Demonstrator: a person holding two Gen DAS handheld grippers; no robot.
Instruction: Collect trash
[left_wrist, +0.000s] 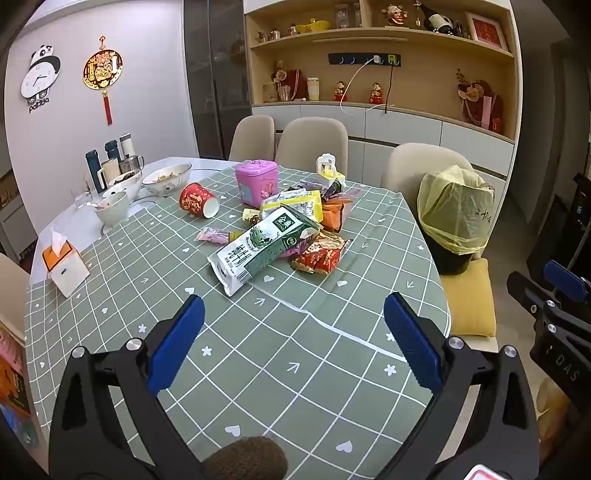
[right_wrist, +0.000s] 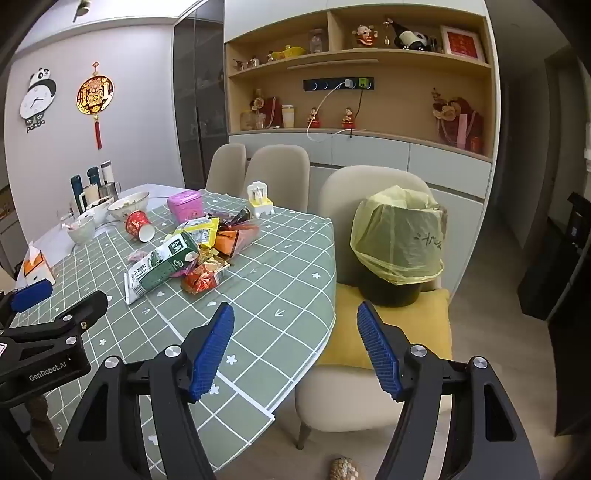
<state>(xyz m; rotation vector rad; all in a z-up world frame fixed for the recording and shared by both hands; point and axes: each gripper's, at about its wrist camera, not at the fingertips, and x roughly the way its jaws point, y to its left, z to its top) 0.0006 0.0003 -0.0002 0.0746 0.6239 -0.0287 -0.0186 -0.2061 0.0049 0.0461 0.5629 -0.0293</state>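
Note:
A pile of trash lies mid-table: a green and white milk carton (left_wrist: 258, 247) on its side, red snack wrappers (left_wrist: 317, 256), yellow and orange packets (left_wrist: 306, 206) and a tipped red paper cup (left_wrist: 195, 199). The carton also shows in the right wrist view (right_wrist: 162, 266). A dark bin lined with a yellow bag (left_wrist: 456, 210) stands on a chair with a yellow cushion at the table's right; it shows in the right wrist view (right_wrist: 399, 240) too. My left gripper (left_wrist: 291, 343) is open and empty over the tablecloth, short of the pile. My right gripper (right_wrist: 295, 350) is open and empty over the table's right edge.
A green checked cloth covers the table (left_wrist: 258, 369). Bowls (left_wrist: 166, 179), flasks and a tissue box (left_wrist: 64, 264) stand at the left. A pink tin (left_wrist: 255, 181) and a white and yellow holder (left_wrist: 328, 170) sit behind the pile. Beige chairs (left_wrist: 310, 142) ring the far side.

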